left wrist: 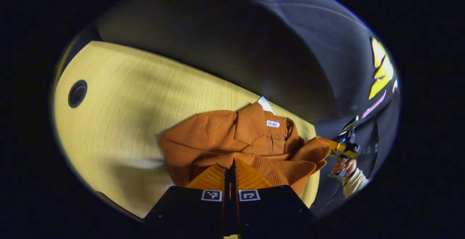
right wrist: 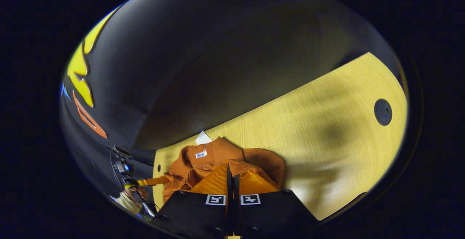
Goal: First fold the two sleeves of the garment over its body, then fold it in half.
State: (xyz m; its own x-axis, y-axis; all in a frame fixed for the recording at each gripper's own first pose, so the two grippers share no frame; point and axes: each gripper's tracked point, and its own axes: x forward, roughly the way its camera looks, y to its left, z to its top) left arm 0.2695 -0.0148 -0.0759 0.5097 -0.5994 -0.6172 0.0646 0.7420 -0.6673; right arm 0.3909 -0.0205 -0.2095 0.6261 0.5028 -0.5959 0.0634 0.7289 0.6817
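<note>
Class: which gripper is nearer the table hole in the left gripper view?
Left. The hole lies ahead-left of the left gripper; the right gripper is beyond the garment, opposite side.

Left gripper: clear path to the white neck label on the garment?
Probably yes. The label lies exposed on the garment, ahead of the left gripper, but its fingers look shut on a fold of cloth.
</note>
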